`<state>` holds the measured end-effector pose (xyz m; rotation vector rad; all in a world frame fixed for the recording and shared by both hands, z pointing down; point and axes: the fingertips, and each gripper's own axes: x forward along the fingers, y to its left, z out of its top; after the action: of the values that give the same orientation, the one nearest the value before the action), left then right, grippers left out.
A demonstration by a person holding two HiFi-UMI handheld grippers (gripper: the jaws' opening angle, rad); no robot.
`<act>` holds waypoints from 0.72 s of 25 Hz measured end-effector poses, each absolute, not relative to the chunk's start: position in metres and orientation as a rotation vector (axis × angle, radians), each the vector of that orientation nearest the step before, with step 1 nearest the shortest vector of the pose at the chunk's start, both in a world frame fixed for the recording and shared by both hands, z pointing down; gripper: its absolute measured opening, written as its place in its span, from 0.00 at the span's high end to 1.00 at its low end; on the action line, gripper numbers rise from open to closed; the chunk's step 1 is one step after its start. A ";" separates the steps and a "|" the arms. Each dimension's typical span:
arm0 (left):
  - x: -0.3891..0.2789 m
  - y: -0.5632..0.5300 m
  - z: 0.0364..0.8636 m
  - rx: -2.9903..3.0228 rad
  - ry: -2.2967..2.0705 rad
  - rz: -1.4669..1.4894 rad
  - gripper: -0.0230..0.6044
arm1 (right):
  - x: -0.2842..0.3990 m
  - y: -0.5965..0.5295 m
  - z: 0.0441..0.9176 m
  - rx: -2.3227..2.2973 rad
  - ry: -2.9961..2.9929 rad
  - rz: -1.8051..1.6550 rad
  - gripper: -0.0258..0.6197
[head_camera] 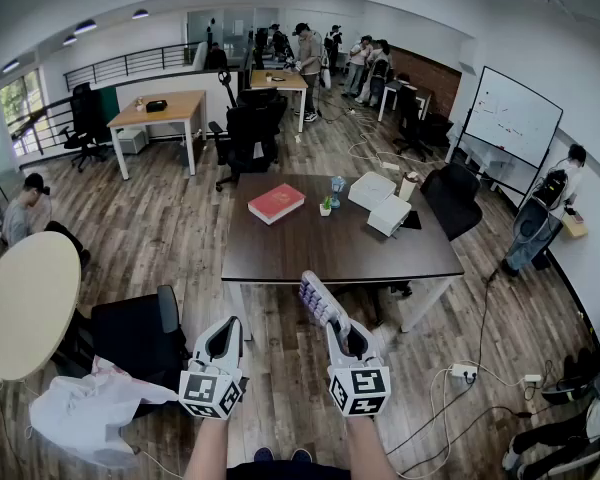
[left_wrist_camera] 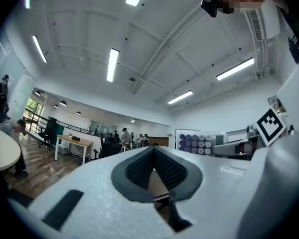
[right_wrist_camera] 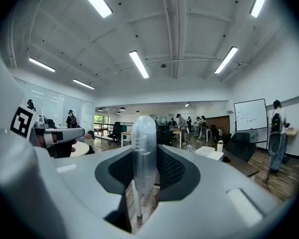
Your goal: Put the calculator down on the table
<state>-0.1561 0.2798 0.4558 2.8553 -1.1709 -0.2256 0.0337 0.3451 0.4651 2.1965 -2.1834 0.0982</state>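
Note:
My right gripper is shut on the calculator, a pale slab with rows of purple keys, held in the air just in front of the near edge of the dark brown table. In the right gripper view the calculator stands edge-on between the pads. From the left gripper view its purple keys show at the right. My left gripper hangs beside it to the left, over the floor. Its jaws are shut with nothing in them.
On the table lie a red book, two white boxes, a cup and a small bottle. A black chair with white cloth stands near left, beside a round table. Cables and a power strip lie right.

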 end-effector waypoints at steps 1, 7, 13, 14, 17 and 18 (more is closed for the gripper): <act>-0.156 0.279 0.457 2.852 -1.167 -0.216 0.97 | 0.033 0.345 0.465 2.198 -2.183 0.096 0.78; -0.157 0.278 0.459 2.857 -1.155 -0.183 0.97 | 0.032 0.344 0.465 2.202 -2.191 0.101 0.78; -0.160 0.277 0.459 2.860 -1.159 -0.187 0.97 | 0.031 0.341 0.461 2.197 -2.217 0.092 0.78; -0.162 0.277 0.459 2.858 -1.160 -0.189 0.97 | 0.029 0.340 0.461 2.193 -2.217 0.090 0.78; -0.165 0.275 0.462 2.856 -1.163 -0.188 0.97 | 0.026 0.339 0.463 2.183 -2.217 0.091 0.78; -0.165 0.275 0.463 2.860 -1.162 -0.178 0.97 | 0.025 0.338 0.464 2.179 -2.215 0.093 0.78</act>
<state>-0.1655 0.2753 0.4632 2.8604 -1.1623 -0.1776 0.0249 0.3383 0.4638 2.1794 -2.2150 0.0929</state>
